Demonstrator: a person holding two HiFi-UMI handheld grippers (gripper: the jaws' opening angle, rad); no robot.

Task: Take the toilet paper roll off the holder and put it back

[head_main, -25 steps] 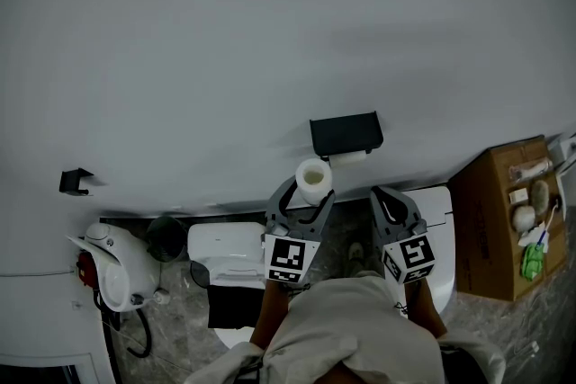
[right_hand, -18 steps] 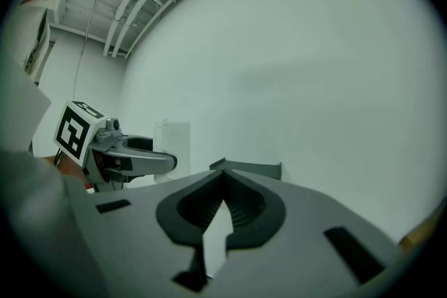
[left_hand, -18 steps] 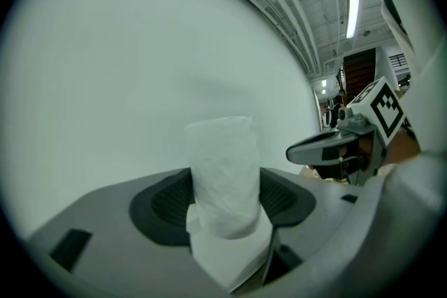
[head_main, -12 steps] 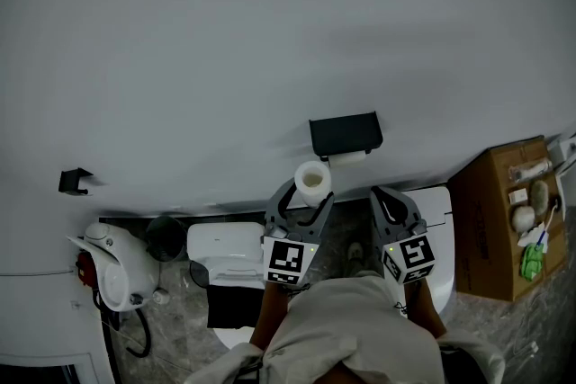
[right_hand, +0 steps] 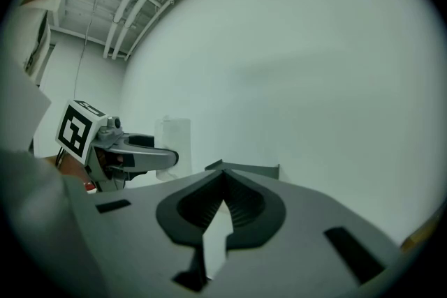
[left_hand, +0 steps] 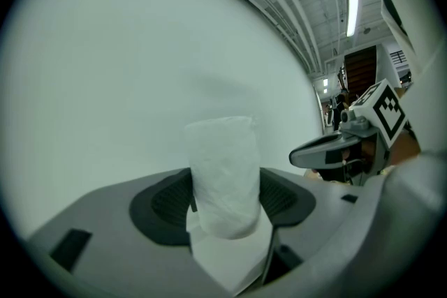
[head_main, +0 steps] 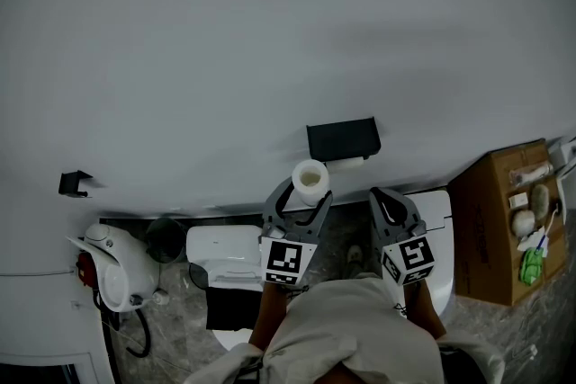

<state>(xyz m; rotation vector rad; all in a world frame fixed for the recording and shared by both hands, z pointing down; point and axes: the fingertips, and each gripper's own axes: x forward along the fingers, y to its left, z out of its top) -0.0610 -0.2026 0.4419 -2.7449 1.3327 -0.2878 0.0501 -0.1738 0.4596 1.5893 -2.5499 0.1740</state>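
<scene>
Tools are reaching forward from the person's body at the bottom of the head view, side by side and a little apart. The left tool (head_main: 308, 192) is gripping the toilet paper roll (head_main: 311, 178) across its sides. In the left gripper view its dark pads (left_hand: 170, 202) are pressing on both flanks of the white roll (left_hand: 222, 164), which is standing up out of the jaws, with a loose sheet hanging below it. The right tool (head_main: 389, 198) is carrying nothing, and in its own view the jaws are meeting at the tips.

Beyond the tools, the roll is hanging in the air just below and to the left of the black holder (head_main: 342, 138), close to it but not on it. The holder is sitting on the pale wall (head_main: 270, 31) with no roll mounted.

By these views the first half of the job looks done: the roll is off and in the left tool. What is left is the return: bringing the roll up and right to the holder, seating it there, then opening the left tool and drawing clear.
</scene>
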